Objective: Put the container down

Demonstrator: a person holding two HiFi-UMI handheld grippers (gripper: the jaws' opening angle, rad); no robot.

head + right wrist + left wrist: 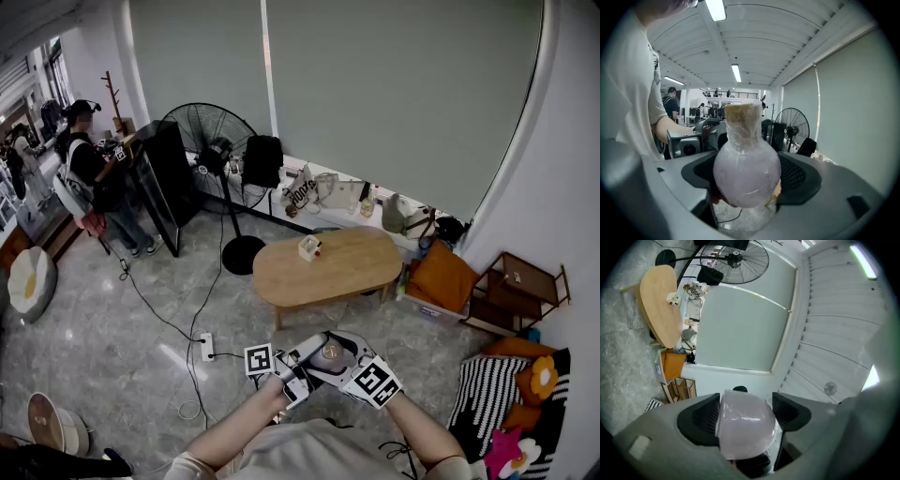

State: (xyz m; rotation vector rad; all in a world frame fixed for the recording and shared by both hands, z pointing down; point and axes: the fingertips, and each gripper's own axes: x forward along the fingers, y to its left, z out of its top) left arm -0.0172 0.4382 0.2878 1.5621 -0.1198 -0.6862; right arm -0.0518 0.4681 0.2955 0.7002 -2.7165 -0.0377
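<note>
Left gripper [744,414] and right gripper [747,173] both clamp the wrapped container [329,353] — jaws wide — in midair, 6 o'clock of the surface [347,267].

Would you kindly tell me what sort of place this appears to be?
Probably a lounge corner of an open-plan office: a low wooden table, a standing fan and floor cushions sit by a blinded window, and a person stands farther back.

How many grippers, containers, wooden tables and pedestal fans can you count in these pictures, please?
Grippers: 2, left gripper and right gripper
Container: 1
Wooden table: 1
Pedestal fan: 1
Total: 5
</note>
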